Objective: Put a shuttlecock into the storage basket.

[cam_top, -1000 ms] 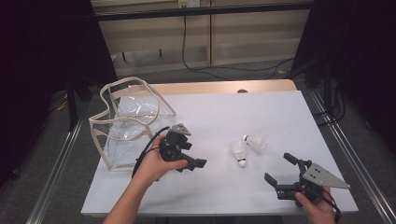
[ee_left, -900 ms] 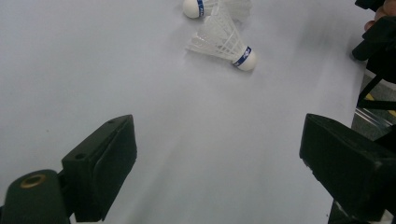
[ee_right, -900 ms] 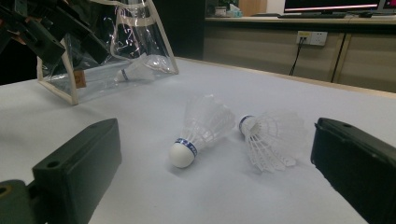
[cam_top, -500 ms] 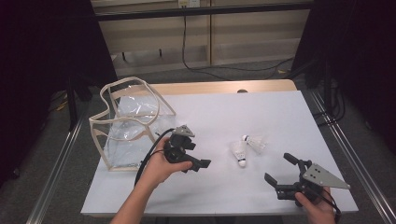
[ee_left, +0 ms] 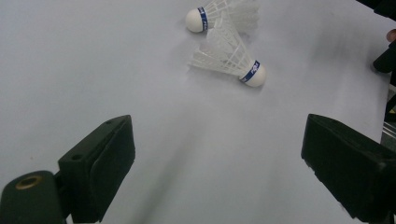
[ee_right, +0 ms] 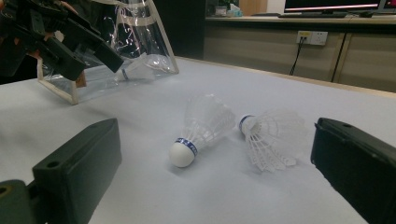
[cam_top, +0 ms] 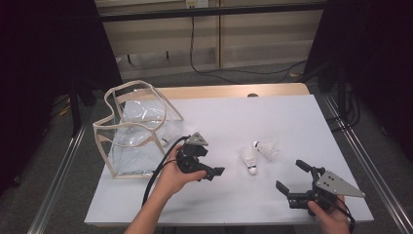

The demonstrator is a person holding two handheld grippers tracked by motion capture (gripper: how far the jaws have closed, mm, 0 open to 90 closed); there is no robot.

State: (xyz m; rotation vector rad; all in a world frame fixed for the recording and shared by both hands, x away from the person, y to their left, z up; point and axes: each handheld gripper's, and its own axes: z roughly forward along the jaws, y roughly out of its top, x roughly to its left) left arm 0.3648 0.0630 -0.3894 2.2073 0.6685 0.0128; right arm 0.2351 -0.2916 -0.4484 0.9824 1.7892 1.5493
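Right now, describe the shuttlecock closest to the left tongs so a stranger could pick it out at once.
Start at the white table and find the clear bag on its left side. To the bag's right, between the two tongs, lie two white shuttlecocks. Take the near shuttlecock: its cork points toward the person, while the far shuttlecock lies behind it, cork pointing left.

Each black hand-held gripper (cam_top: 202,168) has blocky jaws, a grey three-cornered top plate and a trailing black cable

We see: white table (cam_top: 292,122) | wooden cabinets (cam_top: 253,34) behind, dangling cable (cam_top: 192,46) | grey floor (cam_top: 48,161) | dark surroundings
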